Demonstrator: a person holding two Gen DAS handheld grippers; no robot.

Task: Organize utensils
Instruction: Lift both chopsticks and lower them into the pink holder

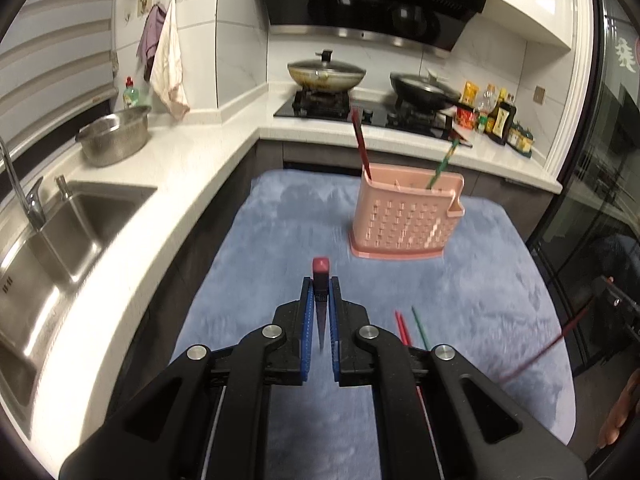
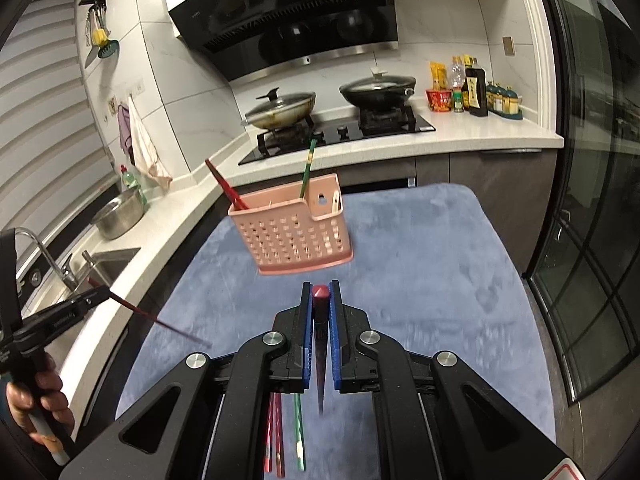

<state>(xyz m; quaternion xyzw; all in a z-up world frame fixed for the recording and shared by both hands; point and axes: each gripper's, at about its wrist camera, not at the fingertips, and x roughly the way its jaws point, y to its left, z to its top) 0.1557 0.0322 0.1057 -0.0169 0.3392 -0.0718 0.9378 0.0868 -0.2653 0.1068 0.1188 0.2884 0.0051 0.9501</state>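
Observation:
A pink perforated utensil basket (image 1: 404,216) (image 2: 298,232) stands on the blue mat (image 1: 280,240) (image 2: 420,280); a red chopstick (image 1: 361,144) (image 2: 226,190) and a green one (image 1: 442,164) (image 2: 307,168) stand in it. My left gripper (image 1: 321,292) is shut on a dark red chopstick (image 1: 321,266), held above the mat short of the basket; it also shows at the left of the right wrist view (image 2: 96,296). My right gripper (image 2: 320,300) is shut on another dark red chopstick (image 2: 320,294). Two red chopsticks (image 2: 275,432) and a green one (image 2: 298,432) lie on the mat under it.
White counter (image 1: 192,148) wraps left and back, with a steel sink (image 1: 76,224), a faucet (image 1: 24,188), a colander bowl (image 1: 114,140), a stove with two lidded pans (image 1: 326,74) (image 2: 378,90) and sauce bottles (image 1: 496,114). A glass door (image 2: 592,240) is at right.

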